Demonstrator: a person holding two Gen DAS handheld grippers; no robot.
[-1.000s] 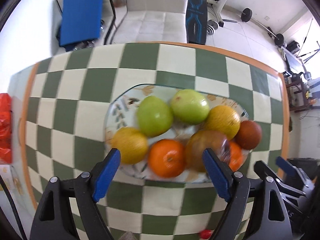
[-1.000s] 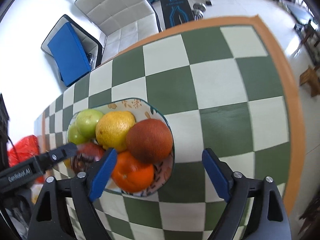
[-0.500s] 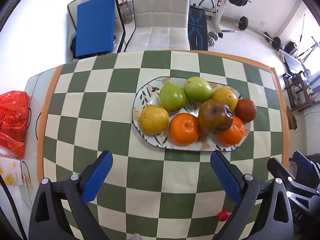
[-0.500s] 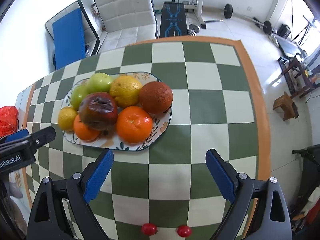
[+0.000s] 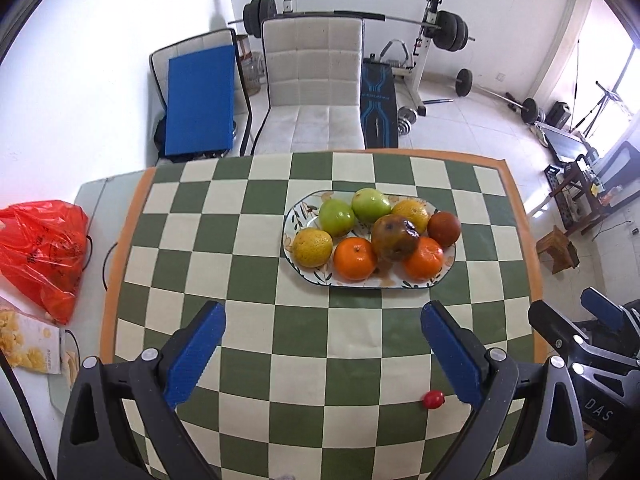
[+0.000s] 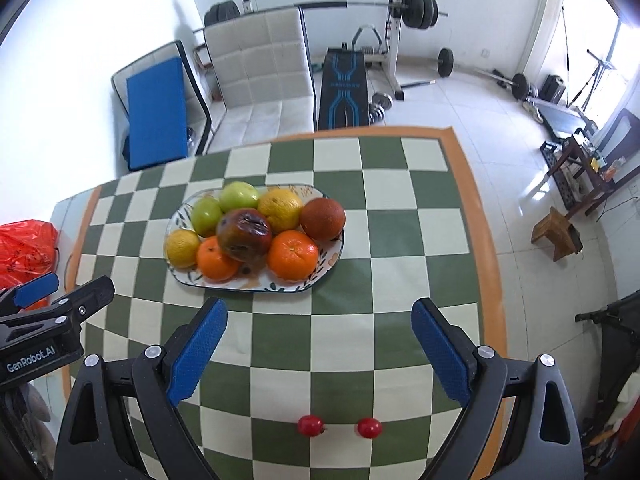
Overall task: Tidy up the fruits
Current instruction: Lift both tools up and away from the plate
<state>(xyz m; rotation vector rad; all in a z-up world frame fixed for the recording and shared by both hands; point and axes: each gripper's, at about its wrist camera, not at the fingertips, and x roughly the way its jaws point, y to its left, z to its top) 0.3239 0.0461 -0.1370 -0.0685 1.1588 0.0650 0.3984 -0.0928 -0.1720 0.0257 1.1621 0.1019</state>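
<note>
An oval patterned plate (image 5: 308,276) (image 6: 320,278) on the checkered table holds two green apples (image 5: 337,217), two yellow citrus (image 5: 313,247), two oranges (image 5: 355,258), a dark red fruit (image 5: 444,228) and a bruised brown fruit (image 5: 396,238) (image 6: 244,234) on top. Two small red cherry tomatoes (image 6: 310,425) (image 6: 369,427) lie on the table near me; one also shows in the left wrist view (image 5: 433,399). My left gripper (image 5: 322,354) is open and empty, held back from the plate. My right gripper (image 6: 318,350) is open and empty, above the tomatoes.
A red plastic bag (image 5: 40,248) and a snack box (image 5: 28,344) lie left of the table. A white chair (image 5: 316,92), a blue pad (image 5: 200,100) and gym weights stand behind the table. A wooden stool (image 6: 556,236) stands on the floor at right.
Both grippers have pulled back and up from the plate, so the whole table and the cherry tomatoes have come into view. Both stay open and empty.
</note>
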